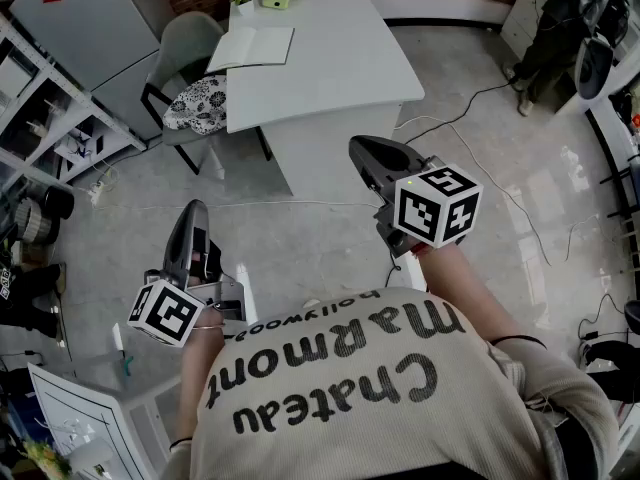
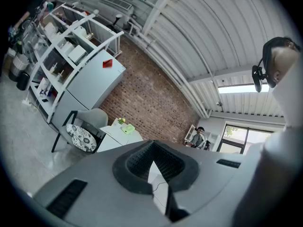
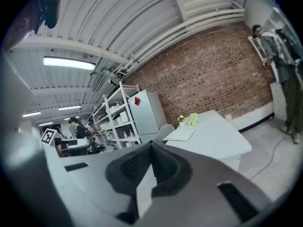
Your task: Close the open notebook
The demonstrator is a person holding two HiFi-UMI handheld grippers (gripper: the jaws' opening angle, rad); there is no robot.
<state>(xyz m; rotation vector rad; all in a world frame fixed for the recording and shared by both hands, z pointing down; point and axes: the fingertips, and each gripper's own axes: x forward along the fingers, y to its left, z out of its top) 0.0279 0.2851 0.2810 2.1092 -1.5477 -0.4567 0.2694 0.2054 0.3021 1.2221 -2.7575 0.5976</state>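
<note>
Both arms reach forward; the left gripper (image 1: 192, 218) and the right gripper (image 1: 368, 153) point ahead, jaws together, empty.

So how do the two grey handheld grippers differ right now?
The left gripper sits low, near the person's shirt; the right gripper reaches further toward the white table. The left gripper looks turned edge-on, the right gripper shows its broad top. Both are shut and empty.

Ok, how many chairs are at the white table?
1. A grey chair with a patterned cushion stands at the table's left side in the head view, near the open notebook. Others could be hidden beyond the frame.
</note>
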